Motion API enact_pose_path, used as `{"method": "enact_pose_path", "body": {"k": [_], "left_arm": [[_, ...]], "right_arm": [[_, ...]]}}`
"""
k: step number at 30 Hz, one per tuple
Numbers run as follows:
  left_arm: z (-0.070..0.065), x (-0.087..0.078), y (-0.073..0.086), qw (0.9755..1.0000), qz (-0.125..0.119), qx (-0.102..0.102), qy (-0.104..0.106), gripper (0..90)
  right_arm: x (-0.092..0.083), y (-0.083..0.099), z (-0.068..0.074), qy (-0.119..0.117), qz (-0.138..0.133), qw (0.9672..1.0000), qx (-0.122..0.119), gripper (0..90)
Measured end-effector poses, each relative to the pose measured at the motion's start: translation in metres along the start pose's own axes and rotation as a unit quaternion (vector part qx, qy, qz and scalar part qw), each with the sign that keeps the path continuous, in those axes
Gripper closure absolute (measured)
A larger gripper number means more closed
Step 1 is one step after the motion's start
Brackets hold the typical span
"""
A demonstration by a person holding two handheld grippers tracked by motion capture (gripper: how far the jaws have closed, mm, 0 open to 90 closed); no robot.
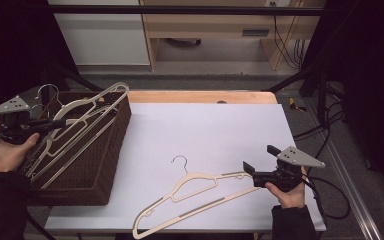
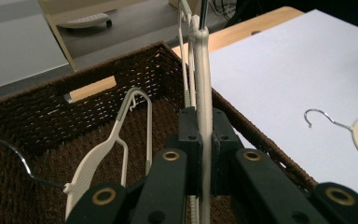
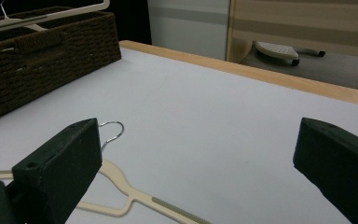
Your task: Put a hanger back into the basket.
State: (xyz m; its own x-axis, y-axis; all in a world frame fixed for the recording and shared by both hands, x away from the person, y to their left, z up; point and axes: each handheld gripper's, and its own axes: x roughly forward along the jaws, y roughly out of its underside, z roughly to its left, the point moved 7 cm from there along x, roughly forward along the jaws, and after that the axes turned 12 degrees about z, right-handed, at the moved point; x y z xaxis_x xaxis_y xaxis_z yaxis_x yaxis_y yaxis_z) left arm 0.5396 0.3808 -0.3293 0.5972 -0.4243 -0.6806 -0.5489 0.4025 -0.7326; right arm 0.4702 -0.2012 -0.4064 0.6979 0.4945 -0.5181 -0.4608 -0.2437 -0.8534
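Note:
My left gripper (image 1: 55, 123) hangs over the brown wicker basket (image 1: 111, 150) at the table's left side and is shut on a cream plastic hanger (image 1: 88, 107). In the left gripper view the hanger's bar (image 2: 203, 93) stands edge-on, pinched between the two black jaws of the left gripper (image 2: 204, 127). A second cream hanger (image 1: 195, 192) with a wire hook lies flat on the white table near the front. My right gripper (image 1: 260, 159) rests just right of it, open, with nothing between its fingers. In the right gripper view that hanger (image 3: 121, 186) lies low left of the right gripper (image 3: 196, 140).
More hangers (image 2: 103, 154) lie inside the basket (image 2: 37, 107), along with a wire hook (image 2: 9, 150). The white table sheet (image 1: 215, 130) has a wooden edge (image 1: 200, 96) at the back. Beyond it are floor, a cabinet and cables.

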Motion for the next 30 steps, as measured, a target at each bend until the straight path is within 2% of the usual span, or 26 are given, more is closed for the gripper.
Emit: {"method": "enact_pose_path", "body": {"k": [3, 11, 13, 17, 20, 24, 30], "left_arm": [[0.003, 0.000, 0.000, 1.0000, -0.001, -0.002, -0.001, 85.4], [0.012, 0.009, 0.004, 0.9996, 0.021, -0.004, -0.018, 85.5], [0.016, 0.011, 0.008, 0.9994, 0.026, -0.011, -0.021, 85.5], [0.022, 0.017, 0.022, 0.9986, 0.044, -0.021, -0.023, 85.5], [0.023, 0.022, 0.029, 0.9985, 0.042, -0.030, -0.015, 85.5], [0.021, 0.033, 0.037, 0.9979, 0.052, -0.037, -0.011, 85.5], [0.024, 0.050, 0.051, 0.9958, 0.070, -0.056, -0.016, 85.3]], "right_arm": [[0.000, 0.000, 0.000, 0.001, 0.000, 1.0000, 0.000, 1.5], [0.000, 0.000, -0.001, 0.001, 0.000, 1.0000, 0.000, 1.5], [0.001, 0.001, -0.001, 0.002, 0.001, 1.0000, -0.007, 1.5], [0.000, 0.000, -0.001, 0.002, 0.001, 1.0000, -0.004, 1.6], [0.001, 0.001, 0.000, 0.001, 0.002, 1.0000, 0.000, 1.6], [0.001, 0.001, -0.001, 0.003, 0.003, 1.0000, -0.004, 1.6], [0.001, 0.001, -0.001, 0.002, 0.002, 1.0000, -0.005, 1.7]]}}
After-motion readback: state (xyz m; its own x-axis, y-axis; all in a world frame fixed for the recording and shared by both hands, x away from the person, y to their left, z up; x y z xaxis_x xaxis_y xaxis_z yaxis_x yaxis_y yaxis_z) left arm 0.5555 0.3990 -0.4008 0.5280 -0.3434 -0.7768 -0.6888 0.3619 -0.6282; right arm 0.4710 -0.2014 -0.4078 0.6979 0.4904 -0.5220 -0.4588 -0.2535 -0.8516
